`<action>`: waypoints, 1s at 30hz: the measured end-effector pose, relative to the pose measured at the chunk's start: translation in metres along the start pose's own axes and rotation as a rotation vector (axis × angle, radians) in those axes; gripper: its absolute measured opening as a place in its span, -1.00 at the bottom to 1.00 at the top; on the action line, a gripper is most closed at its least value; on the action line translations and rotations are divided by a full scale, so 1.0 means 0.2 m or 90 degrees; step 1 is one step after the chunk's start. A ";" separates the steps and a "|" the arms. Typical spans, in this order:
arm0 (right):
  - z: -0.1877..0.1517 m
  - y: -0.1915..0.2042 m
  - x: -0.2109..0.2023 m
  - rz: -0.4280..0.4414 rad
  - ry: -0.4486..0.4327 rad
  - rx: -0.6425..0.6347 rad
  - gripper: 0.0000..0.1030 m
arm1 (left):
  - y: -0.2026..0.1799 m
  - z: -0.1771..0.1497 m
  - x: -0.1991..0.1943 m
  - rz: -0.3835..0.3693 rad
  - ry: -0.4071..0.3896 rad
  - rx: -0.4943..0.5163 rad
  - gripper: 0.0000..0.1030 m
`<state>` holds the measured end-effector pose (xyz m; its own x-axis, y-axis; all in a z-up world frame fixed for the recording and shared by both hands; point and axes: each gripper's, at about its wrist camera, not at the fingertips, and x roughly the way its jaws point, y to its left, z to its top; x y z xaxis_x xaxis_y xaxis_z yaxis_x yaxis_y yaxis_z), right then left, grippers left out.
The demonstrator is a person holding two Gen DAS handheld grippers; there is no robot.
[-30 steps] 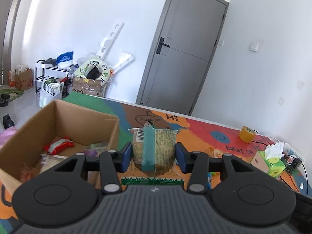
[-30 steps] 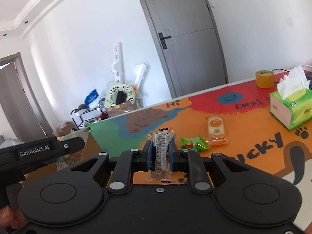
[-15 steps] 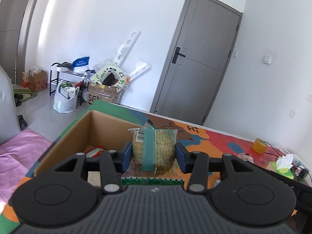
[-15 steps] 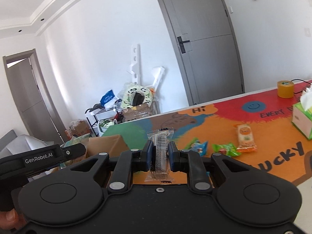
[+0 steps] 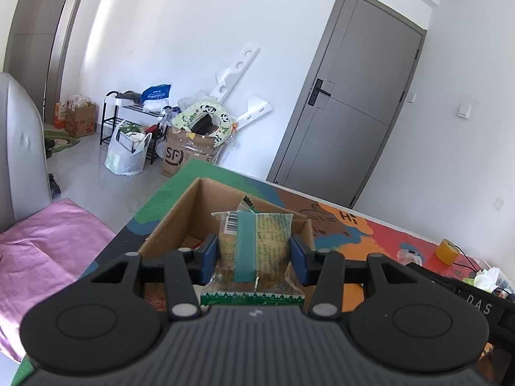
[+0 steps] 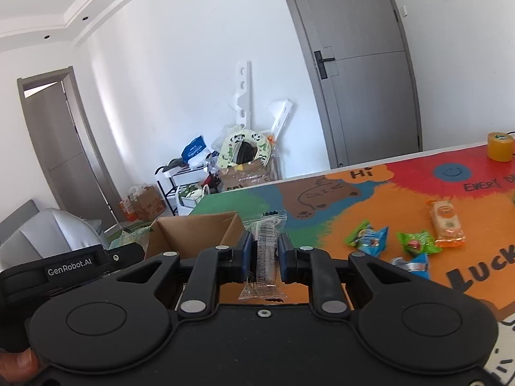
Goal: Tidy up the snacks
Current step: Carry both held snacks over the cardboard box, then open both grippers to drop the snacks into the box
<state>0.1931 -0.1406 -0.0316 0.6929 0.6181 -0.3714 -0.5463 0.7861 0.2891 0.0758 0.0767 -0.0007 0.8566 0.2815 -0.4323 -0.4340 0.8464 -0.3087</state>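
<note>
Fingers (image 6: 246, 251) pinch a clear packet (image 6: 264, 251) beside cardboard box (image 6: 193, 234)

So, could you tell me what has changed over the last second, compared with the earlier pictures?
Both grippers have carried their snacks leftward, toward the cardboard box. The left gripper now holds the green packet in line with the box opening; the right gripper has brought the clear-wrapped bar close to the box's near corner. Nothing was released: both grips are unchanged, and the loose snacks still lie on the mat.

Yellow tape roll (image 6: 500, 146), grey door (image 6: 360, 64)
</note>
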 end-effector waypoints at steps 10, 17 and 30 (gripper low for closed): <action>-0.01 0.12 0.08 0.021 0.017 -0.011 -0.64 | 0.12 0.01 0.06 0.006 0.025 -0.021 -0.10; -0.01 0.21 0.13 0.047 0.028 -0.019 -0.64 | 0.15 0.01 0.06 0.010 0.033 -0.032 -0.09; 0.00 0.36 0.16 0.086 0.040 -0.024 -0.63 | 0.24 0.09 -0.03 0.011 0.021 -0.070 0.21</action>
<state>0.1766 -0.0641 -0.0224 0.5817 0.7161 -0.3858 -0.6512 0.6942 0.3067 0.0546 0.1233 0.0019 0.8397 0.2793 -0.4656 -0.4783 0.7864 -0.3909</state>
